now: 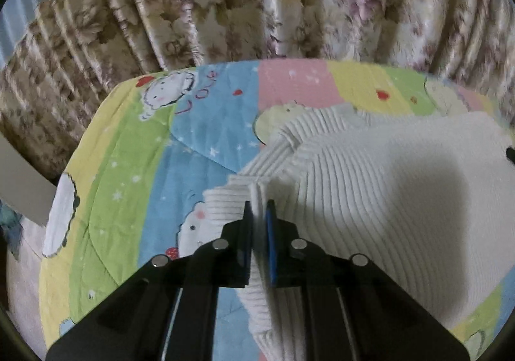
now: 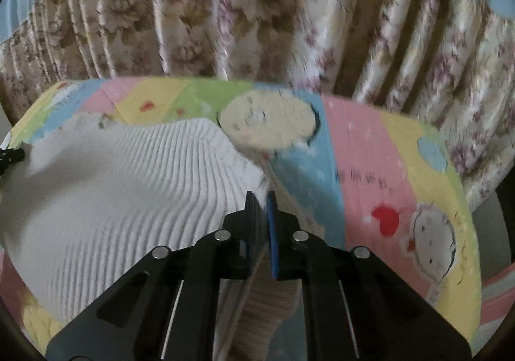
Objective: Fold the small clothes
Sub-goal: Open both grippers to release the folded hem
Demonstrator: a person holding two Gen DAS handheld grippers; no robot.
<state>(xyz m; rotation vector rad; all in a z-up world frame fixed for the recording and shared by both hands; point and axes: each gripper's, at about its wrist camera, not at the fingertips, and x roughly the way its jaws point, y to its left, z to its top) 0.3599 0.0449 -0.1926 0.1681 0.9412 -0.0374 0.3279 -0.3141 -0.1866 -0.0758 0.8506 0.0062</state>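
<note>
A white ribbed knit garment [image 1: 370, 174] is lifted off a pastel cartoon bedspread [image 1: 135, 142]. My left gripper [image 1: 259, 204] is shut on a bunched fold at the garment's left edge, and knit hangs down between its fingers. In the right wrist view the same white ribbed garment [image 2: 122, 193] spreads to the left. My right gripper [image 2: 260, 196] is shut on its right corner, with cloth hanging below the jaws. The tip of the other gripper shows at the far edge of each view.
The bedspread [image 2: 370, 167] covers a bed whose far edge meets a floral pleated curtain [image 1: 257, 0], seen again as the curtain [image 2: 257, 6] in the right wrist view. A pale board [image 1: 22, 180] leans at the left beside the bed.
</note>
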